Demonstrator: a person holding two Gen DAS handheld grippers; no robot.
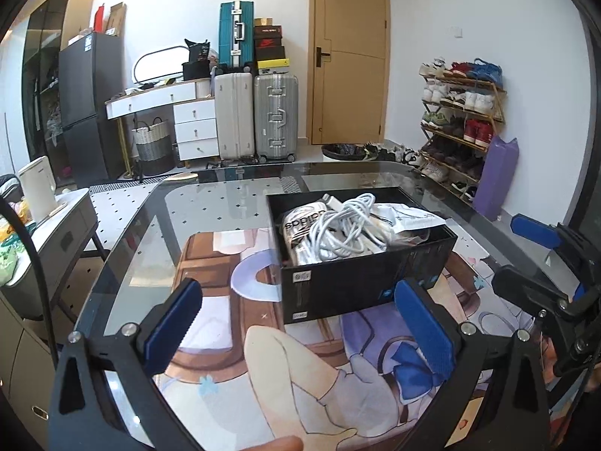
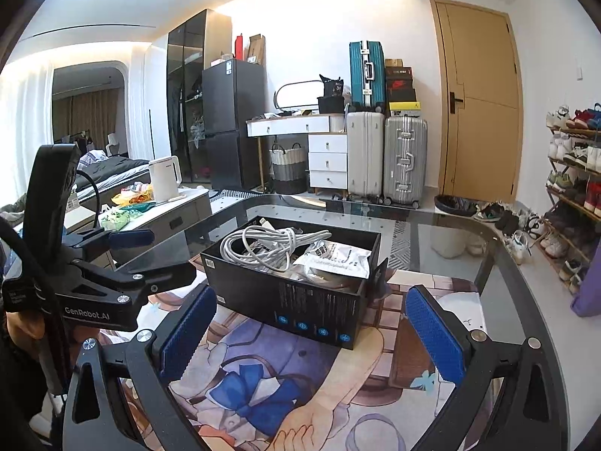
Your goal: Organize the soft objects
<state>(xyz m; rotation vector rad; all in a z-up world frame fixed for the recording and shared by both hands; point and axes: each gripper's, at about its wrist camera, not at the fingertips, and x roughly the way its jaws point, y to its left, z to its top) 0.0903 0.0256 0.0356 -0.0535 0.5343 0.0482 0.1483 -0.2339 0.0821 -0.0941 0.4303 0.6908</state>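
Observation:
A black open box (image 1: 353,285) (image 2: 300,300) stands on a printed mat (image 1: 233,357) (image 2: 300,394) on the glass table. In it lie a coiled white cable (image 1: 345,229) (image 2: 263,244), a black-and-white adidas item (image 1: 304,221) and a white printed packet (image 1: 409,220) (image 2: 334,259). My left gripper (image 1: 300,327) is open and empty, just in front of the box. My right gripper (image 2: 311,334) is open and empty, also just in front of the box. Each gripper shows at the edge of the other's view.
The glass table (image 1: 210,203) (image 2: 469,248) has a rounded far edge. Beyond it stand suitcases (image 1: 259,116), white drawers (image 1: 195,124), a door (image 1: 349,56) and a shoe rack (image 1: 462,112). A side table with a white kettle (image 2: 165,180) is at the left.

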